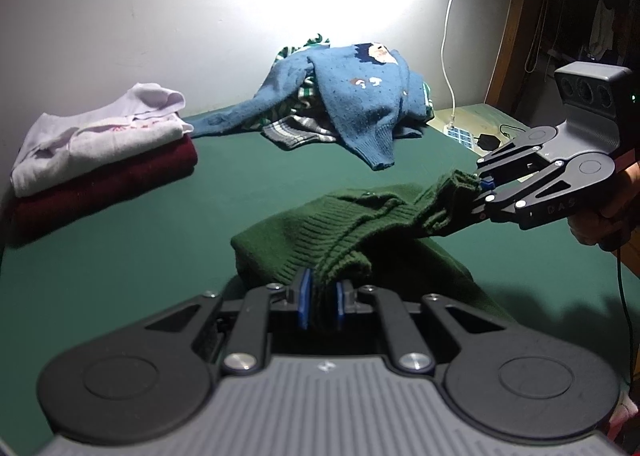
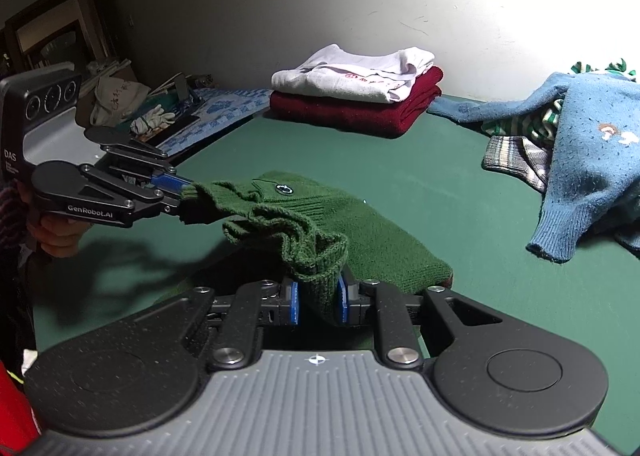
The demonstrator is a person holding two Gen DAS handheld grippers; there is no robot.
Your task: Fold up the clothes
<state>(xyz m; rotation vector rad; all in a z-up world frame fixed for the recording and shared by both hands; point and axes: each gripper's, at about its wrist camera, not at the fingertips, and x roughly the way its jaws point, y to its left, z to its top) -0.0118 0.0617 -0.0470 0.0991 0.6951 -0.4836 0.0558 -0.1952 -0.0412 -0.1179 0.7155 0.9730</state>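
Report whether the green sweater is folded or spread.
Partly folded: green sweater lies doubled on the table, its edge lifted by both claws.

A white cable (image 1: 450,56) hangs down the wall in the upper right of the left wrist view, reaching a power strip (image 1: 460,133) with a black plug (image 1: 487,142) beside it. In the upper left of the right wrist view, a cloth bag (image 2: 116,94), white gloves (image 2: 154,118) and a blue-patterned cloth (image 2: 216,112) lie cluttered below a dark wooden frame (image 2: 52,20).
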